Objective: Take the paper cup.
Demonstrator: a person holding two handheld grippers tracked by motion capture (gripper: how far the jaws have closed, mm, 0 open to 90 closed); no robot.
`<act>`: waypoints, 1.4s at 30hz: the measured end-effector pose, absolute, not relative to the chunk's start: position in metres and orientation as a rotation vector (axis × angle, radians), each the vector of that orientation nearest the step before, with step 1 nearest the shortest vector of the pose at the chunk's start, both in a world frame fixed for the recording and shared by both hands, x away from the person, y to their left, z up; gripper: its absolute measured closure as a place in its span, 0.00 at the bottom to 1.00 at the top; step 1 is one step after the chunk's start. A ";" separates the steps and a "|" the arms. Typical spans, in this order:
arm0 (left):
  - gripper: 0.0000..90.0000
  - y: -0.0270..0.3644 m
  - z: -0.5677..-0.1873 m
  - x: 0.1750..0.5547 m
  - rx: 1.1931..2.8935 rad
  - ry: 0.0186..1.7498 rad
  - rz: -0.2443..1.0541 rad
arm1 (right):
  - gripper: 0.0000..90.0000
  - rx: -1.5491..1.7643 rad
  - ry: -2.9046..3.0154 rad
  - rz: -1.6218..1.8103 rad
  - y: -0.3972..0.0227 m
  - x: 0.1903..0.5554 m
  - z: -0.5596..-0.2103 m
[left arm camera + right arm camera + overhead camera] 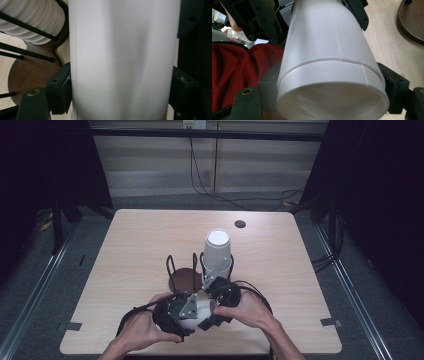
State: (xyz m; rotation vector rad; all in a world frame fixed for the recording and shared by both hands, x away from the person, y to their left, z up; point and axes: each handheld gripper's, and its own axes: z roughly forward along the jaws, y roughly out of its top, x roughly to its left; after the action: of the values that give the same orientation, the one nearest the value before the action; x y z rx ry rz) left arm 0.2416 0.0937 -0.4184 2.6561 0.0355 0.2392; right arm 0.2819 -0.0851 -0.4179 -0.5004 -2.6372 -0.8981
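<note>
A white paper cup (pixel 200 311) lies on its side low over the table's near edge, held from both ends. My left gripper (pixel 192 314) is shut on its body (pixel 122 60), a pad pressed to each side. My right gripper (pixel 332 85) is shut around the wide open end (pixel 329 65), where a rim line suggests two nested cups. The left gripper (pixel 257 20) shows beyond in the right gripper view. In the high view the right gripper (pixel 211 310) sits just right of the cup.
A tall stack of white cups (pixel 218 252) stands in a black wire holder on a round brown base (pixel 181 279) mid-table, close behind the grippers. A small round hole (pixel 240 224) marks the far table top. Red cloth (pixel 237 75) is on the person's side.
</note>
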 end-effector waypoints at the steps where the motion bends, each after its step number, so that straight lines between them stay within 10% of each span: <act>1: 0.24 0.094 -0.418 0.242 2.662 0.020 0.240 | 0.24 -0.500 -2.633 -0.896 -0.085 0.282 -0.418; 42: 0.13 0.110 -0.424 0.246 2.480 -0.091 0.208 | 0.28 -0.509 -2.669 -0.822 -0.085 0.279 -0.419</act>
State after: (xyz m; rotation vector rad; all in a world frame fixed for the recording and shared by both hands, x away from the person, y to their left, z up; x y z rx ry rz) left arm 0.2456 0.1103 -0.4244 2.4801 -0.0906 0.2079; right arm 0.2790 -0.0846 -0.4193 -0.5087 -2.6694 -0.8223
